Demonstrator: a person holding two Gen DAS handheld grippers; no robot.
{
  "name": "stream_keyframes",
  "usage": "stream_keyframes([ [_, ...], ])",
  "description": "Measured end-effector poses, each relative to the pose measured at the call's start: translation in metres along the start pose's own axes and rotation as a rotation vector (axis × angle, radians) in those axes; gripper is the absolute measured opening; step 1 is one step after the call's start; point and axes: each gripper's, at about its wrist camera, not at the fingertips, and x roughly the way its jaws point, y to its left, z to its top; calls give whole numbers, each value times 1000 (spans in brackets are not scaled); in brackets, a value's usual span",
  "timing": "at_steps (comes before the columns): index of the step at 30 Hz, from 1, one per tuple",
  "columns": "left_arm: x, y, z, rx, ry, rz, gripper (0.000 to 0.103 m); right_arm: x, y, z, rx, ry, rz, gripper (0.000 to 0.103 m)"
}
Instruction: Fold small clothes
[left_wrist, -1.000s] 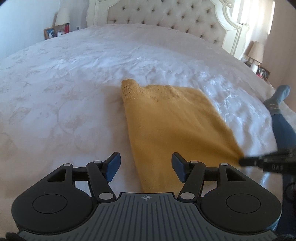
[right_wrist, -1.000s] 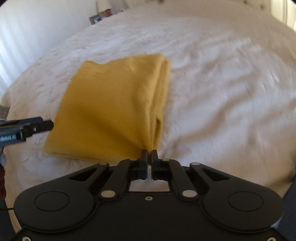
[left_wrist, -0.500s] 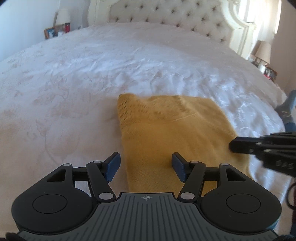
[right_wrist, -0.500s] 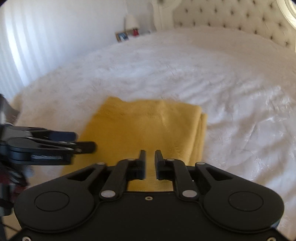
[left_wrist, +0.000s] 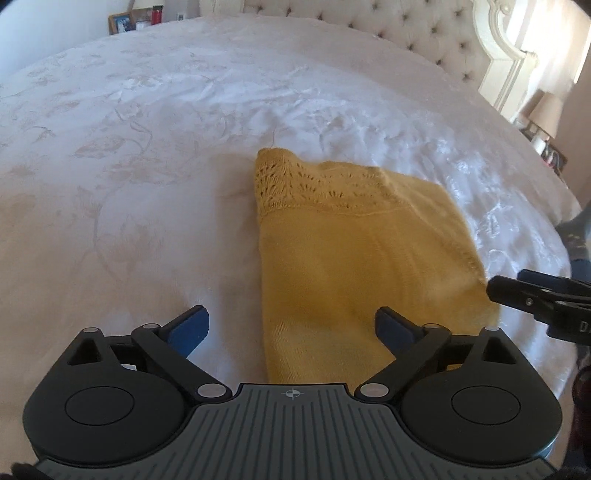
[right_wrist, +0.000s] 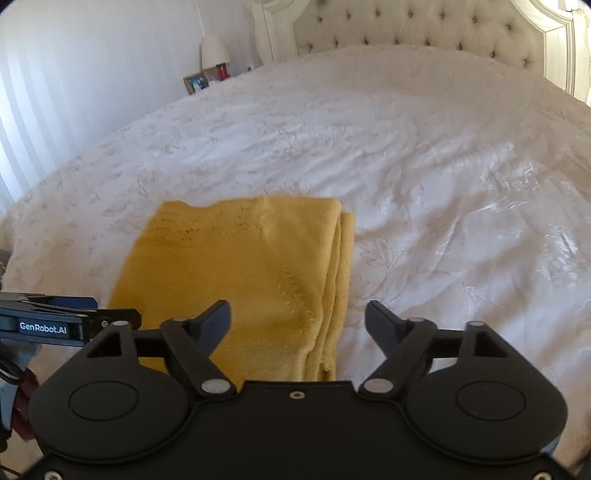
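A folded mustard-yellow knit garment (left_wrist: 362, 266) lies flat on the white bedspread (left_wrist: 147, 155), with a lacy openwork band at its far end. In the right wrist view the garment (right_wrist: 251, 273) shows stacked layered edges along its right side. My left gripper (left_wrist: 291, 325) is open and empty, just above the garment's near left edge. My right gripper (right_wrist: 297, 319) is open and empty over the garment's near right edge. The right gripper's fingers (left_wrist: 517, 295) show at the right of the left wrist view.
A tufted cream headboard (right_wrist: 424, 26) stands at the far end of the bed. A nightstand with picture frames and a red bottle (right_wrist: 210, 77) is at the far left. Another lamp (left_wrist: 546, 114) is at the right. A person's leg in jeans (left_wrist: 578, 251) is beside the bed.
My right gripper was shut on the garment's near right corner; it has let go, opened wide and drawn back. The left gripper stayed open and moved closer over the garment.
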Motion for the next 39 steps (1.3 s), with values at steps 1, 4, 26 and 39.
stream_keyframes([
  [1,-3,-3,0,8,-6,11,100,-4,3,1,-2,-6,0,97],
  [4,-14,-10,-4,20,-23,48,103,-12,5,2,4,-23,2,103],
  [26,-68,-65,-27,105,61,277,102,-59,20,-17,23,59,-75,103],
  [39,-105,-78,-34,60,-6,221,102,-93,49,-26,-69,20,-195,102],
])
